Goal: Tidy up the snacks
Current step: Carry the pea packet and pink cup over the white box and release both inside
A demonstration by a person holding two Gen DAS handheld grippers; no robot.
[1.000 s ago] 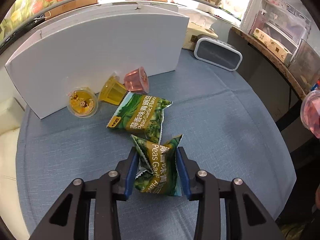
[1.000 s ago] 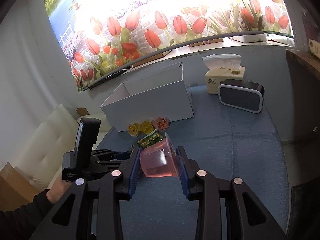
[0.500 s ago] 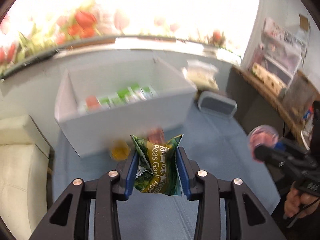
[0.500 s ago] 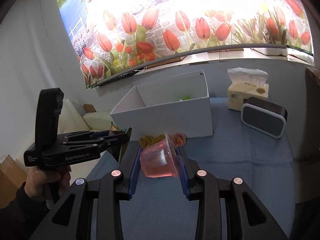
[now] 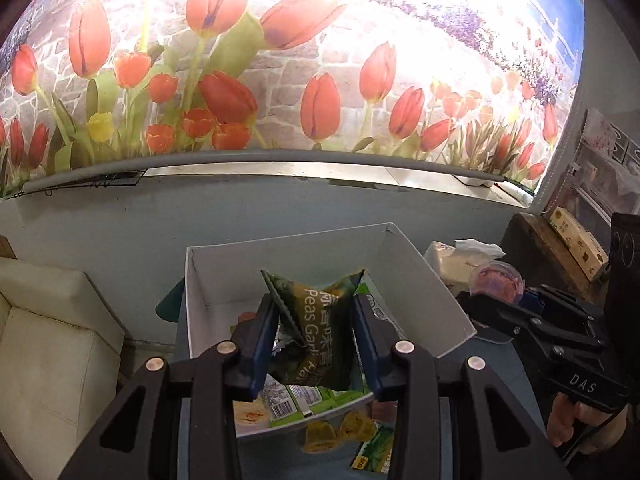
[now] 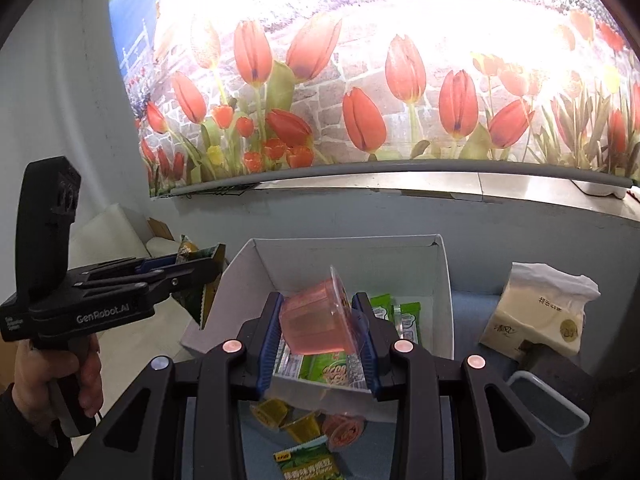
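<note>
The left gripper [image 5: 316, 344] is clamped on a green pea bag [image 5: 316, 328] printed "Peas Garlic Flavor" beside Chinese characters, and holds it above the open white box [image 5: 420, 304]. The right gripper [image 6: 318, 340] is clamped on a pink jelly cup [image 6: 316, 326], tilted with its lid to the right, also over the box. Below the left jaws its own view shows barcoded green packets [image 5: 296, 400] in the box and, nearer on the blue cloth [image 5: 504, 364], yellow cups [image 5: 348, 428]. The right view alone shows a second pea bag [image 6: 310, 462], a pink cup [image 6: 344, 430] by the box's near wall, and green sachets [image 6: 380, 308] deeper inside. It also reads "GenRobot.AI" on the left tool's side, while the left view reads "DAS" on the right tool. Right of the box sit a tissue pack [image 6: 536, 312] and a grey speaker [image 6: 548, 400]. Behind all hangs a tulip mural [image 6: 360, 100].
</note>
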